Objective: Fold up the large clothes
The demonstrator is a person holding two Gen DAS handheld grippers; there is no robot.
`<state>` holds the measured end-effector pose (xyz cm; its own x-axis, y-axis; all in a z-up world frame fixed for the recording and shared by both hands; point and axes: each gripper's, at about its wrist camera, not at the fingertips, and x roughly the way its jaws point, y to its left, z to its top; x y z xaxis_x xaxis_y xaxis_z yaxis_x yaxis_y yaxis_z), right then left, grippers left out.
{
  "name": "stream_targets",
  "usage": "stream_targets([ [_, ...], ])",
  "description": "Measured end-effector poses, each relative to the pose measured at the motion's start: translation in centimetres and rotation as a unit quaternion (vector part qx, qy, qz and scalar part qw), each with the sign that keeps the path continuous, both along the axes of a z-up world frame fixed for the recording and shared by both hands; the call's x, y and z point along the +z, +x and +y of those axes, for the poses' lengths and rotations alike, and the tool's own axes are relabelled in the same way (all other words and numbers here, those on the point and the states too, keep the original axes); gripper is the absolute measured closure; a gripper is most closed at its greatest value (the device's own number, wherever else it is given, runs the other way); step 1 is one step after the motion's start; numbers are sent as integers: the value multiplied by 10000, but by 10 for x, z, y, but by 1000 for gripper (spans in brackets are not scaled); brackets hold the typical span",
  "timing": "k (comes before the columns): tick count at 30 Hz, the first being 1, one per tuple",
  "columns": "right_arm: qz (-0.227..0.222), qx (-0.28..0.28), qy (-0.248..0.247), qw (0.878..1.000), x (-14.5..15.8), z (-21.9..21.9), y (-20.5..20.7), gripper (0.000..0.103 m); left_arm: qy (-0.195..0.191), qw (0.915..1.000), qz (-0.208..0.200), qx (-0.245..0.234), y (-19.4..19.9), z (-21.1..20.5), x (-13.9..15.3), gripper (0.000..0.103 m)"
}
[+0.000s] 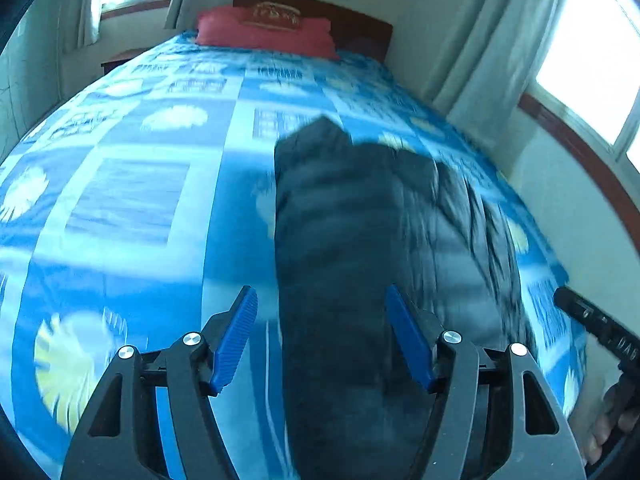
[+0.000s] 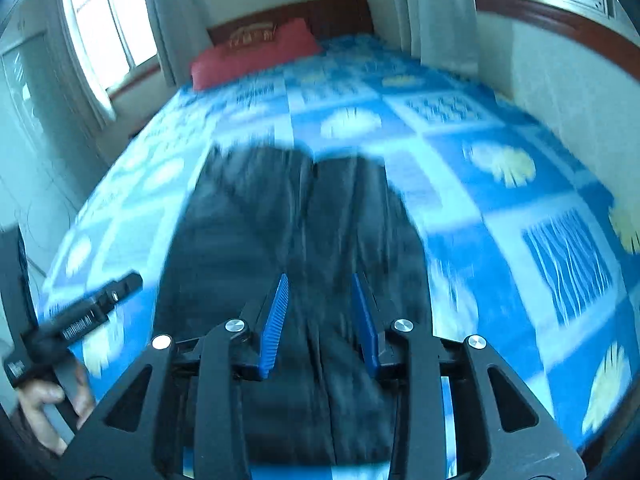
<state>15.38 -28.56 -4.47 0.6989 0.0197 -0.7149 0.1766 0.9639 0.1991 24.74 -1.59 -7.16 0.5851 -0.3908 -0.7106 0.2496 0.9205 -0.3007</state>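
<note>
Padding and bulk are judged in the dark jacket spread below the red pillow, soft, light, slippery; hem corners are best pinched; left gripper and right gripper are seen parted, empty.

You see a dark charcoal, faintly ribbed garment on a bright blue cotton bedsheet, patterned with pale blue squares and white-yellow daisy motifs. The flat red pillow carries a gold emblem; the headboard behind it is reddish-brown wood. Your gripper fingers wear ridged blue pads on black frames. Curtains read pale grey-white.
</note>
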Motion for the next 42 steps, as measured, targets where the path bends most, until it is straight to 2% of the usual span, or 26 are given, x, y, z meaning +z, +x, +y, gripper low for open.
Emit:
stream_targets([
  [2, -6, 75, 105, 9999, -3, -7, 30, 70, -45, 9999, 60, 100, 22, -7, -3, 36],
  [5, 85, 321, 190, 9993, -26, -11, 68, 70, -149, 9992, 355, 97, 44, -17, -18, 36],
  [9, 479, 198, -150, 9985, -67, -16, 80, 73, -103, 9989, 446, 69, 53, -34, -36, 35],
  [11, 492, 84, -34, 9987, -79, -22, 78, 73, -107, 9986, 509, 57, 52, -41, -42, 34],
  [13, 511, -25, 191, 9985, -90, -30, 76, 73, 80, 9985, 534, 52, 55, -49, -48, 31],
  [16, 532, -99, 113, 9985, -102, -28, 78, 73, 247, 9977, 625, 86, 60, -57, -60, 29],
  [20, 486, -183, -199, 9985, -112, -20, 84, 73, 210, 9970, 727, 159, 68, -58, -75, 27],
  [27, 394, -250, -8, 9989, -126, -27, 87, 73, 310, 9970, 675, 218, 71, -63, -87, 25],
  [42, 247, -325, -195, 9990, -133, -21, 85, 73, 392, 9976, 492, 284, 71, -64, -96, 24],
])
